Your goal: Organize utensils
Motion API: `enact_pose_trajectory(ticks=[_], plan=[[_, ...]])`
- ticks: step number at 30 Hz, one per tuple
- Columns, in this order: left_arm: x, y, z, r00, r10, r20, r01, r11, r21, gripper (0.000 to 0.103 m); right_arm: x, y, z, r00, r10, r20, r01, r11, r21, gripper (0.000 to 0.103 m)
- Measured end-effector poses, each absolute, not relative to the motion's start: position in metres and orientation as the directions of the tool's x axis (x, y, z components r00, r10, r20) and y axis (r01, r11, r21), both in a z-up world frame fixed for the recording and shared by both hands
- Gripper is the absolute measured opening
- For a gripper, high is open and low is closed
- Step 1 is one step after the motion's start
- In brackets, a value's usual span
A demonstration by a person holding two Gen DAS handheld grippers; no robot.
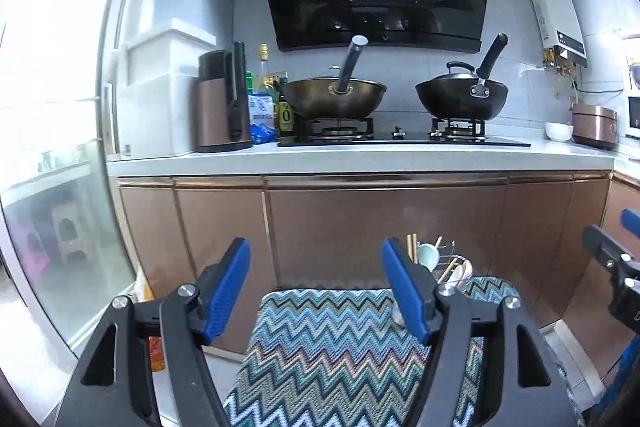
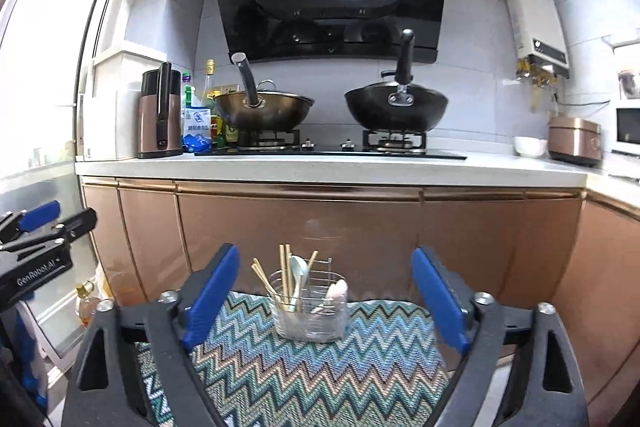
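Note:
A clear utensil holder with a wire frame stands at the far edge of a zigzag-patterned cloth. Wooden chopsticks, a pale spoon and a pink spoon stick out of it. My right gripper is open, its blue pads wide apart, with the holder seen between and beyond them, untouched. My left gripper is open too and holds nothing. In the left wrist view the utensil holder shows just past the right pad, partly hidden. The right gripper appears at that view's right edge.
Behind the cloth run copper-coloured cabinet doors under a white counter. On the hob stand a bronze wok and a black wok. A kettle, bottles, a bowl and a rice cooker sit on the counter. Glass door at left.

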State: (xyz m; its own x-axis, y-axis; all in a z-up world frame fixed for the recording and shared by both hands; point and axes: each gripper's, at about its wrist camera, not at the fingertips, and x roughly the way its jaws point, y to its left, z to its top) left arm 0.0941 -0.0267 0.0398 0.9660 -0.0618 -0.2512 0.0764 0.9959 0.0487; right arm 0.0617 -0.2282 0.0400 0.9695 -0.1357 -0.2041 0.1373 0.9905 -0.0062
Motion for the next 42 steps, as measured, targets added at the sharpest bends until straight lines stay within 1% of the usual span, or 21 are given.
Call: enact_pose_trajectory(ticks=[2, 6, 11, 15, 23, 26, 30, 37, 42], plan=[[0.089, -0.026, 0.04, 0.969, -0.051, -0.242, 0.067, 0.996, 0.06, 0.067, 0.052, -0.228, 0.04, 0.969, -0.165, -0.185, 0.164, 0.986, -0.02, 0.103], [0.079, -0.026, 0.039, 0.975, -0.026, -0.22, 0.044, 0.996, 0.081, 0.072, 0.039, -0.235, 0.04, 0.964, -0.203, -0.172, 0.204, 0.979, -0.015, 0.103], [0.074, -0.025, 0.038, 0.976, -0.013, -0.216, 0.029, 0.997, 0.072, 0.075, 0.031, -0.25, 0.036, 0.952, -0.252, -0.176, 0.256, 0.967, 0.002, 0.103], [0.071, -0.025, 0.036, 0.979, 0.013, -0.202, 0.0, 0.998, 0.068, 0.076, 0.025, -0.262, 0.031, 0.941, -0.287, -0.181, 0.296, 0.955, 0.023, 0.103], [0.062, -0.028, 0.032, 0.984, -0.011, -0.179, 0.024, 0.997, 0.069, 0.076, 0.017, -0.277, 0.024, 0.916, -0.359, -0.178, 0.37, 0.929, 0.03, 0.103], [0.061, -0.025, 0.032, 0.984, -0.02, -0.179, 0.03, 0.998, 0.054, 0.076, 0.014, -0.282, 0.026, 0.912, -0.373, -0.171, 0.384, 0.923, 0.035, 0.103], [0.059, -0.019, 0.033, 0.987, -0.01, -0.157, 0.016, 0.999, 0.035, 0.076, 0.011, -0.286, 0.028, 0.905, -0.395, -0.159, 0.404, 0.915, 0.024, 0.103], [0.056, -0.014, 0.036, 0.99, -0.001, -0.144, 0.005, 1.0, 0.023, 0.076, 0.009, -0.282, 0.03, 0.904, -0.4, -0.149, 0.406, 0.914, 0.008, 0.103], [0.055, -0.01, 0.037, 0.989, -0.002, -0.151, 0.004, 1.0, 0.014, 0.076, 0.01, -0.272, 0.032, 0.909, -0.393, -0.138, 0.394, 0.919, -0.026, 0.103]])
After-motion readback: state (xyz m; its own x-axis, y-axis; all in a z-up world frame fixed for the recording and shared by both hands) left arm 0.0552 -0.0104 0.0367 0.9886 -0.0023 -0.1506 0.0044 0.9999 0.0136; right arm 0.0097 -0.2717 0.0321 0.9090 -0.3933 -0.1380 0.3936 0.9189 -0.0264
